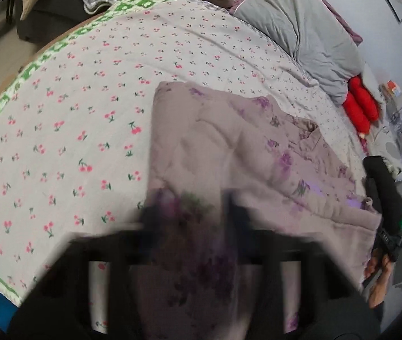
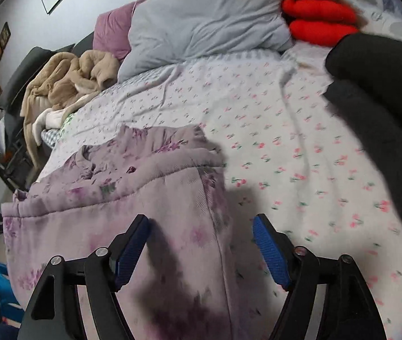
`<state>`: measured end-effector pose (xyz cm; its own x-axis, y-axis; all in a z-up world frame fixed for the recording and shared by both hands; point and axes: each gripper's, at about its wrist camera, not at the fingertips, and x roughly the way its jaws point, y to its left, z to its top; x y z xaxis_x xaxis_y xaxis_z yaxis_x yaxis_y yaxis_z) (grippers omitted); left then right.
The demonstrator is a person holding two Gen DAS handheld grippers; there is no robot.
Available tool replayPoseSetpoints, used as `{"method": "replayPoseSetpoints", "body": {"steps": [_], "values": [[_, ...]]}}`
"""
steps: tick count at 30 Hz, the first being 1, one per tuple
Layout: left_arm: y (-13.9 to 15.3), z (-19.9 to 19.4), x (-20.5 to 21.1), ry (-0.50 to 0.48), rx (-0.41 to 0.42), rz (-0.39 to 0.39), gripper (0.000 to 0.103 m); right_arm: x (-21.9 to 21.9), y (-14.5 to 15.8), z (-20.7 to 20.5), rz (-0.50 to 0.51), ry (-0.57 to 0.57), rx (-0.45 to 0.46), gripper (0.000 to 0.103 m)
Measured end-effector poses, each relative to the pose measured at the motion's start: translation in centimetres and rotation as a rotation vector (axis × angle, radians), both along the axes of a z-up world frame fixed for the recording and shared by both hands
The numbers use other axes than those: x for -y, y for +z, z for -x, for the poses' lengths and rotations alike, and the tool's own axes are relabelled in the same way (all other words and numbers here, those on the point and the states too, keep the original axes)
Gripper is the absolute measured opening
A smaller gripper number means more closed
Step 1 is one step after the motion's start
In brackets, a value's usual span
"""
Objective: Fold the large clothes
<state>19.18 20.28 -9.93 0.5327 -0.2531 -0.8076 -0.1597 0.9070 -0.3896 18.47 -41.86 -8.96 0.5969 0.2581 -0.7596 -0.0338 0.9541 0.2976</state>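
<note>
A lilac quilted garment with purple flowers [image 1: 229, 153] lies partly folded on the cherry-print bedsheet [image 1: 73, 119]. My left gripper [image 1: 192, 212] is blurred by motion, with garment cloth between its fingers; its state is unclear. The garment also shows in the right wrist view [image 2: 133, 187], its right edge running between my jaws. My right gripper [image 2: 201, 235] is open just above that edge, blue pads [image 2: 271, 252] apart and holding nothing. The bedsheet [image 2: 300, 155] spreads to the right.
A grey pillow [image 2: 201, 22], a red plush item [image 2: 320, 19] and a beige blanket heap [image 2: 68, 82] lie at the head of the bed. A black sleeve [image 2: 385, 85] crosses the right. The bed's green-patterned edge [image 1: 31, 68] is at left.
</note>
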Motion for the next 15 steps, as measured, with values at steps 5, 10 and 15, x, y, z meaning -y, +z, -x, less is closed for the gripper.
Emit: {"method": "replayPoseSetpoints", "body": {"steps": [5, 10, 15], "values": [[4.1, 3.9, 0.6, 0.035, 0.185, -0.039, 0.014, -2.1, 4.0, 3.7, 0.075, 0.028, 0.185, 0.014], [8.8, 2.3, -0.4, 0.113, 0.257, 0.044, 0.012, -2.2, 10.0, 3.3, 0.042, 0.013, 0.321, 0.012], [11.6, -8.2, -1.0, 0.223, 0.214, -0.046, 0.012, -2.9, 13.0, -6.6, 0.045, -0.051, 0.317, 0.011]]}}
